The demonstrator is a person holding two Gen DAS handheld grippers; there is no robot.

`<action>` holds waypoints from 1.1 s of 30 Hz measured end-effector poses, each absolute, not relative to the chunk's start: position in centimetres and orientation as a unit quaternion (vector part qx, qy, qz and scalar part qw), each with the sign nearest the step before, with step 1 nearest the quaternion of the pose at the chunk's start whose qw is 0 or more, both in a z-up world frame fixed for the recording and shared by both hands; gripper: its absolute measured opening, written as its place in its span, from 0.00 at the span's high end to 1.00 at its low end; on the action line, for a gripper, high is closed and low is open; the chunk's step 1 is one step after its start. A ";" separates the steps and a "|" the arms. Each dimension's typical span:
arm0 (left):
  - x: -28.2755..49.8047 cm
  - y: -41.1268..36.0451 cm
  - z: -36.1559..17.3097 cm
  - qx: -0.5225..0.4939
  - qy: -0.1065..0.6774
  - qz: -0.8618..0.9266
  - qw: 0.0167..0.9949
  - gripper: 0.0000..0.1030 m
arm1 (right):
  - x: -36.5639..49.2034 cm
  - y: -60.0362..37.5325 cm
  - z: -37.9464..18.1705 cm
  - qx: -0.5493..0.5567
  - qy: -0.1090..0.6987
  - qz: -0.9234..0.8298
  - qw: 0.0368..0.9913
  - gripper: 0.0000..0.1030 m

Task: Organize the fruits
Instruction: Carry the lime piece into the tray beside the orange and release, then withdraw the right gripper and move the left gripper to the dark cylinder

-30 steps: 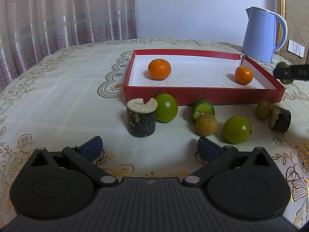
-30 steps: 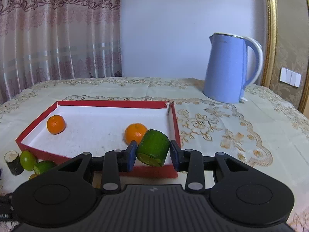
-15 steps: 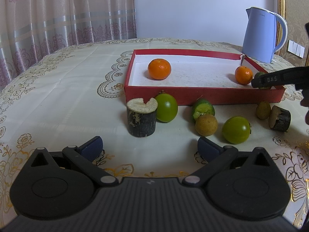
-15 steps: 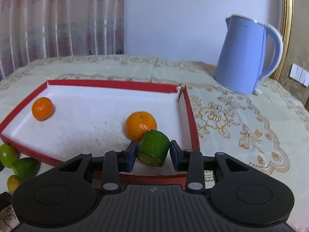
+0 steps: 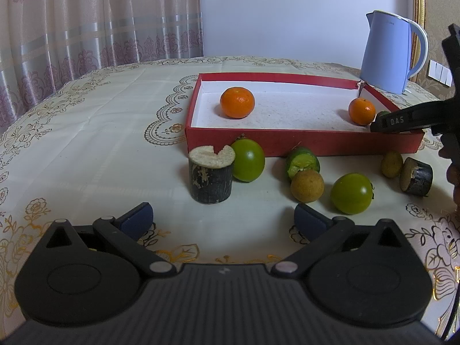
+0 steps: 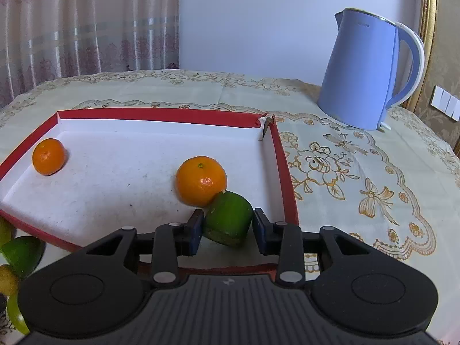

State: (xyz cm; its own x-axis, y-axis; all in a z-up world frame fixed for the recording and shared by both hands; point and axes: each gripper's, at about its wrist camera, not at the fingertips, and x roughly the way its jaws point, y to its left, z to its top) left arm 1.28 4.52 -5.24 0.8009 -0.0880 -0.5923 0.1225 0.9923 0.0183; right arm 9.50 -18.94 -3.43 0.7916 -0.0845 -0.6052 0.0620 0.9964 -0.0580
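Left gripper (image 5: 222,215) idle, jaws wide apart, loose fruit ahead awaiting pickup. Right gripper (image 6: 227,227) has just been opening, releasing green cut fruit (image 6: 228,218) between its pads inside red tray (image 6: 283,166), touching orange (image 6: 201,181) just ahead.

Bare tray floor (image 6: 123,178) between oranges (image 6: 200,180)

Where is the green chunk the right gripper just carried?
In the right wrist view, the green chunk sits inside the red tray near its right wall, against an orange, between the just-opening jaws.
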 end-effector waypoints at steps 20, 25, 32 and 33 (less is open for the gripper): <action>1.3 4.6 -5.2 0.027 0.311 -0.056 0.949 0.00 | -0.1 -23.9 -3.9 0.050 0.297 -0.096 0.949 0.22; 1.2 4.6 -5.3 0.025 0.310 -0.058 0.949 0.00 | -0.2 -24.3 -5.0 0.056 0.304 -0.107 0.945 0.21; 0.5 5.0 -5.0 0.019 0.301 -0.053 0.952 0.00 | -0.6 -25.4 -5.1 0.091 0.292 -0.112 0.945 0.16; 0.6 4.8 -5.0 0.031 0.300 -0.044 0.952 0.00 | -0.6 -25.6 -5.1 0.099 0.292 -0.109 0.945 0.15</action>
